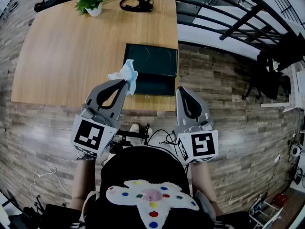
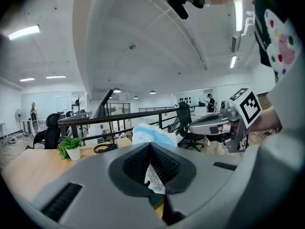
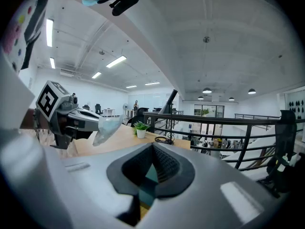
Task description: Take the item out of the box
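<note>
Crumpled white-and-blue packet (image 1: 127, 75), out of the box (image 1: 157, 61) and up in the air by its left front corner, above the wooden table (image 1: 71, 46). Pinched by one edge in the left gripper (image 1: 126, 83), jaws pressed shut on it, most of the packet sticking up past the tips. Dark green box lying open at the near edge of the table, lid folded back flat behind the tray. Just off the box's right front corner, the right gripper (image 1: 181, 90), jaws closed tip to tip with nothing between them. At the far edge of the table, a small plant (image 1: 90, 3) in a white pot and a coil of black cable (image 1: 137, 5) beside it. Beyond the table on the right, a black railing (image 1: 224, 18); underneath, a wood-pattern floor (image 1: 238, 142).
</note>
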